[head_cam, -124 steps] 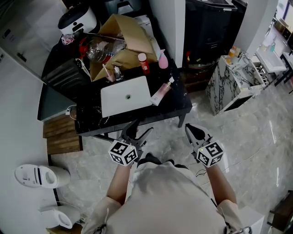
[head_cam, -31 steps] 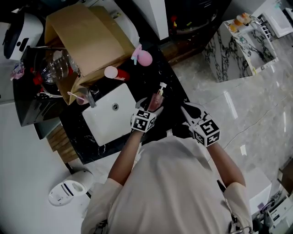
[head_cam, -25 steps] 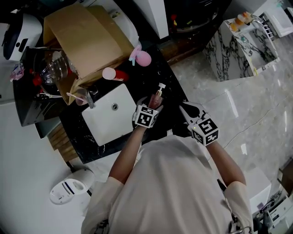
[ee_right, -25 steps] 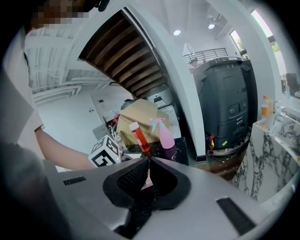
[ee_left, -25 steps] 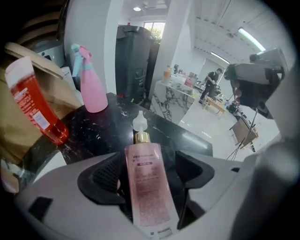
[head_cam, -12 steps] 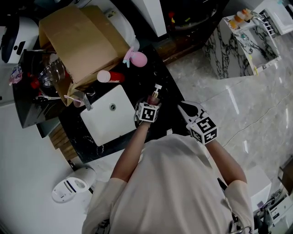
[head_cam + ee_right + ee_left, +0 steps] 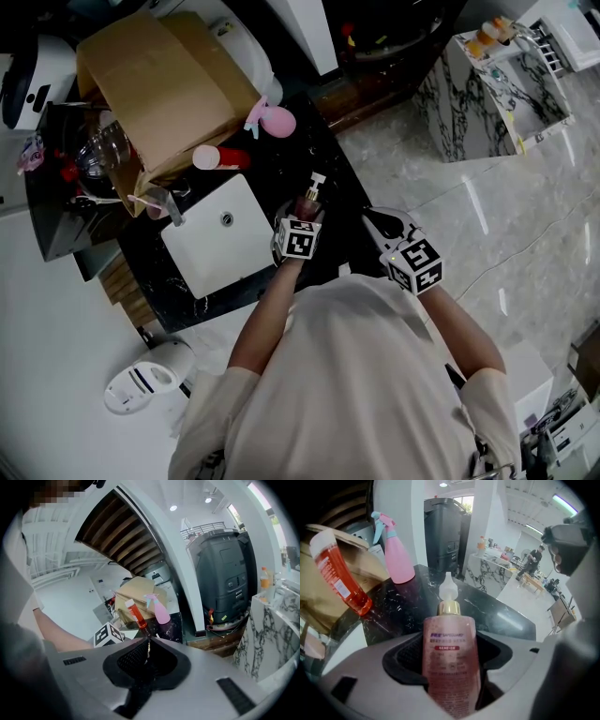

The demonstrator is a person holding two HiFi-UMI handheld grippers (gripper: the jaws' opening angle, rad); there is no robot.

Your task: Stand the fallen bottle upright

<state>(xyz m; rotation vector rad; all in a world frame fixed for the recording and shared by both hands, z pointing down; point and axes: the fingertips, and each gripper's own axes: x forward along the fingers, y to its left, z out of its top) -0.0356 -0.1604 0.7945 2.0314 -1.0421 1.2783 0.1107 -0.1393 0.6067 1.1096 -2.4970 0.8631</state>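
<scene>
Left gripper view: left gripper (image 7: 451,644) jaws, just closing, clamp the bottle (image 7: 450,667), upright on the counter (image 7: 499,609) beside the sink (image 7: 211,246). Right gripper (image 7: 148,654) jaws are together, empty.

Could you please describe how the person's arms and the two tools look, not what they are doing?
The left tool and the right tool have light grey bodies with black textured pads. Each carries a white cube with black square markers. The person wears a pale short-sleeved shirt.
</scene>
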